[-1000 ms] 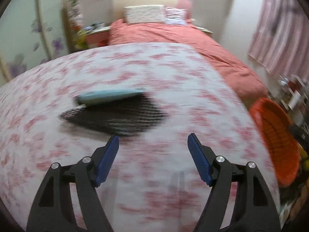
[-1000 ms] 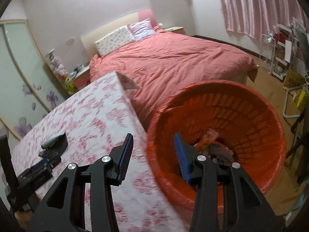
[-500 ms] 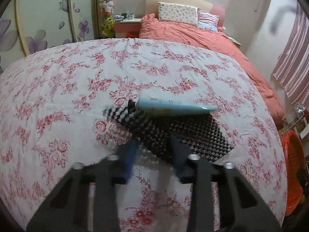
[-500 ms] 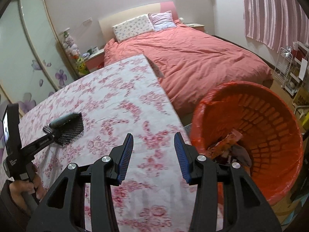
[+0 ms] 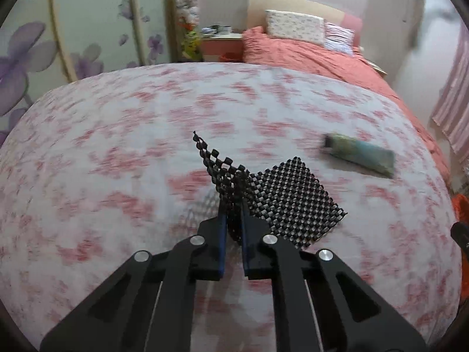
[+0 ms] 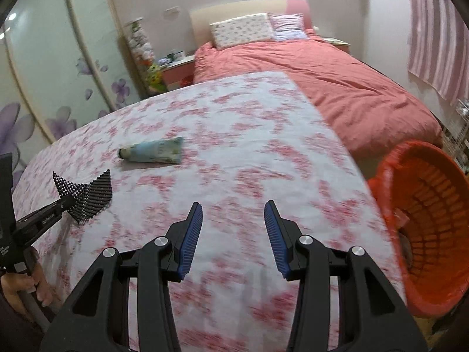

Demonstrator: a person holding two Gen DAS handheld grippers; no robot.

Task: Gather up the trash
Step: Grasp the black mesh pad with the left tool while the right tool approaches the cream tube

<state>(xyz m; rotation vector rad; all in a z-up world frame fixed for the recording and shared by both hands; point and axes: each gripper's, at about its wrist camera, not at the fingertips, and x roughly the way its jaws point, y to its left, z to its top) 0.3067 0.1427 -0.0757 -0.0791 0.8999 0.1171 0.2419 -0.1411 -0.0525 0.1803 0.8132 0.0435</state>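
Here, floral tablecloth before a pink bed; left hand-held gripper pinching mesh mat, right agape.

Black hand-held gripper, blue pads

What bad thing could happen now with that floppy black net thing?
The left gripper pinches only one edge of the black mesh mat, so it might slip free while being carried. The orange basket sits off the table's far side, so a swinging mat could brush the blue tube.
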